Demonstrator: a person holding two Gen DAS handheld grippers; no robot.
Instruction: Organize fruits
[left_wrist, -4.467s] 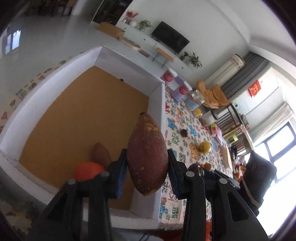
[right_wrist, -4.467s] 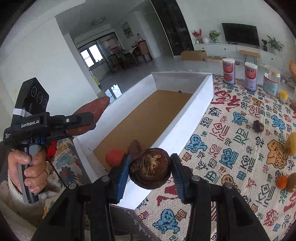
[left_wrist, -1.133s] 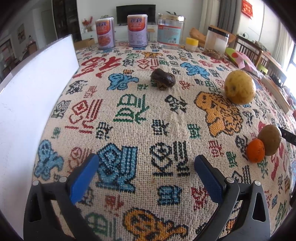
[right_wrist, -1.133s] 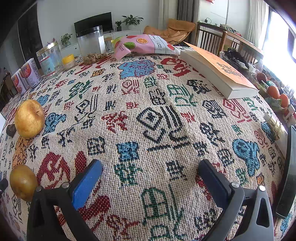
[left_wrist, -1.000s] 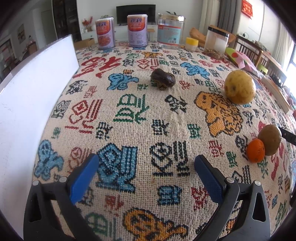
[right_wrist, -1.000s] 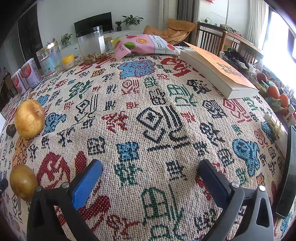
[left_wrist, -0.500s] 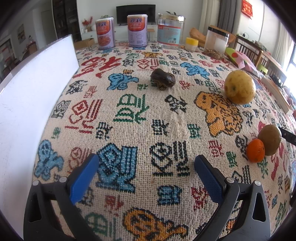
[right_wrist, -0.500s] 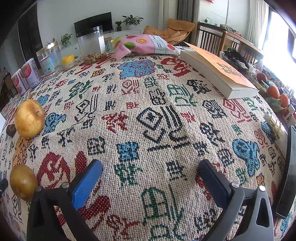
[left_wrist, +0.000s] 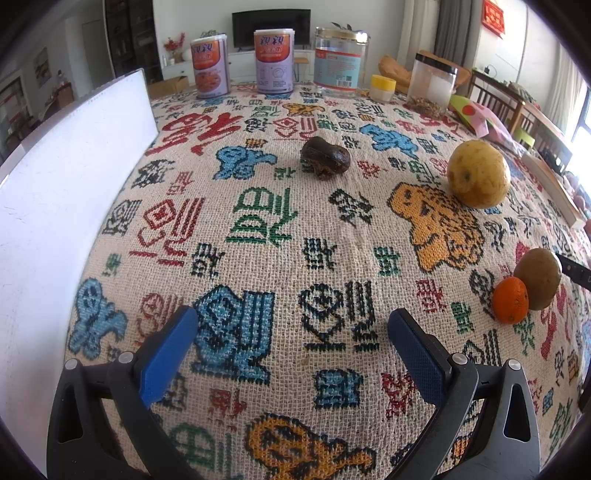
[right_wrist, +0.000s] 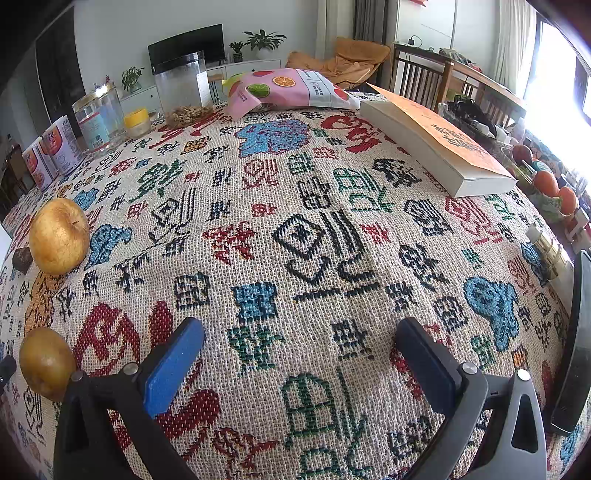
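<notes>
A: Count it, biggest first?
B: 1 white box (left_wrist: 66, 192), its wall left of the left gripper (left_wrist: 291, 343); 1 book (right_wrist: 436, 147) ahead-right of the right gripper (right_wrist: 301, 354); 2 tins (left_wrist: 275, 61); 4 fruits on the tablecloth (left_wrist: 280, 236).
A: The fruits?
B: 1 yellow pear (left_wrist: 478, 173) ahead-right of the left jaws, 1 brown fruit (left_wrist: 537, 278) touching 1 small orange (left_wrist: 509, 300) further right, 1 dark fruit (left_wrist: 325, 157) straight ahead.
A: Jaws?
B: Both pairs spread wide apart, nothing between them.
</notes>
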